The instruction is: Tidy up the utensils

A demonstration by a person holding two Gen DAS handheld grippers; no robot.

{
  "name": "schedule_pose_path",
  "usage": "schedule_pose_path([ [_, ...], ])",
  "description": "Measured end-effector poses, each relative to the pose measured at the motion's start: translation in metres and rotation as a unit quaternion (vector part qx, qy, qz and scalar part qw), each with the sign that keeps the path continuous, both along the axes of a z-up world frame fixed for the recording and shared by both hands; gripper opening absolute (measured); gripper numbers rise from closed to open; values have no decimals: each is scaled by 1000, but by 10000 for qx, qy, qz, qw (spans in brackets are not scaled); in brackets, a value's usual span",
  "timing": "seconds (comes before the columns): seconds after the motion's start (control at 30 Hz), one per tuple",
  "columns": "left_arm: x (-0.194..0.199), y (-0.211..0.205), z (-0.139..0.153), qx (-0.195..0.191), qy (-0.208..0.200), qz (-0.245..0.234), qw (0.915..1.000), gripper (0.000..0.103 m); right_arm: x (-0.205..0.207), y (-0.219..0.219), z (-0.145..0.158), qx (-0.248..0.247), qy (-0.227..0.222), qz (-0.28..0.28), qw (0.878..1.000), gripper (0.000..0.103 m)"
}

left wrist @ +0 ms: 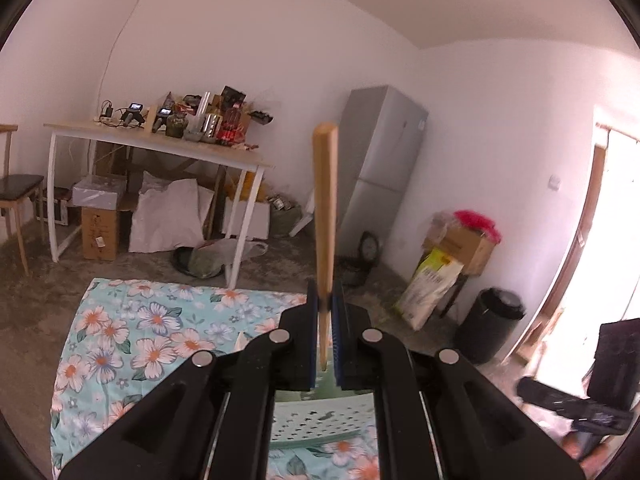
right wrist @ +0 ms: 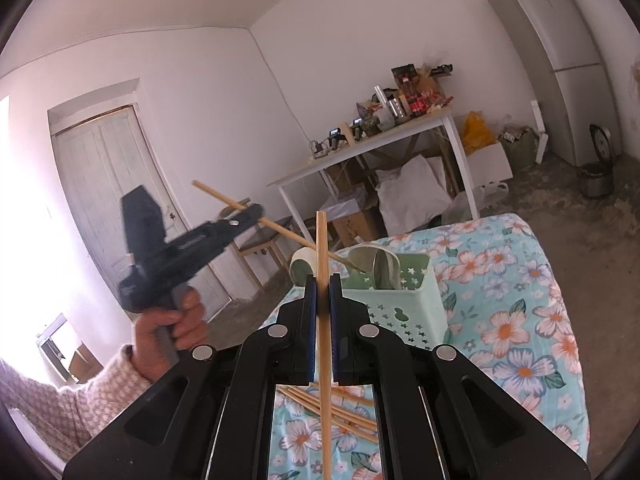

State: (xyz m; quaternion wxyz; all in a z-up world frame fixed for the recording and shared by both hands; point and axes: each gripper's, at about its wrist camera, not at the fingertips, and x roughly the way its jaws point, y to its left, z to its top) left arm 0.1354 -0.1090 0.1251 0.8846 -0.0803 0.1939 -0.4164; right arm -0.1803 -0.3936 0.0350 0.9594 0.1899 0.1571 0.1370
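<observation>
My left gripper [left wrist: 324, 294] is shut on a wooden chopstick [left wrist: 325, 200] that stands nearly upright between its blue pads. In the right wrist view this left gripper [right wrist: 253, 214] is held up at the left by a hand. Its chopstick [right wrist: 296, 238] slants down, with the tip over the mint-green perforated holder [right wrist: 404, 304]. My right gripper [right wrist: 322, 280] is shut on another upright chopstick [right wrist: 321, 240], close in front of the holder. Metal spoons [right wrist: 382, 270] stand in the holder. Several loose chopsticks [right wrist: 344, 410] lie on the floral cloth under my right gripper.
The floral-clothed table [right wrist: 520, 320] carries the holder near its far left corner. Part of the holder [left wrist: 320, 420] shows below my left gripper. Beyond are a cluttered white desk [left wrist: 160, 146], a grey fridge [left wrist: 380, 168], a black bin [left wrist: 490, 322] and a chair [left wrist: 18, 192].
</observation>
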Motion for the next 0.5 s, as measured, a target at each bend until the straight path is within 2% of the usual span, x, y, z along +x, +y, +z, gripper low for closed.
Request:
schedule_pose_path([
  [0.2, 9, -29, -21, 322, 131, -30, 9994, 6, 1, -8, -3, 50, 48, -26, 10000, 4],
  [0.37, 13, -36, -33, 526, 236, -25, 9983, 6, 0, -10, -7, 77, 99, -41, 9999, 4],
  [0.4, 13, -36, -33, 544, 254, -26, 9982, 8, 0, -10, -6, 79, 100, -42, 9999, 4],
  [0.47, 14, -37, -35, 576, 296, -2, 9979, 25, 0, -10, -6, 88, 95, -37, 9999, 4],
  [0.5, 13, -36, -35, 570, 294, 10, 9979, 29, 0, -10, -6, 87, 94, -37, 9999, 4],
])
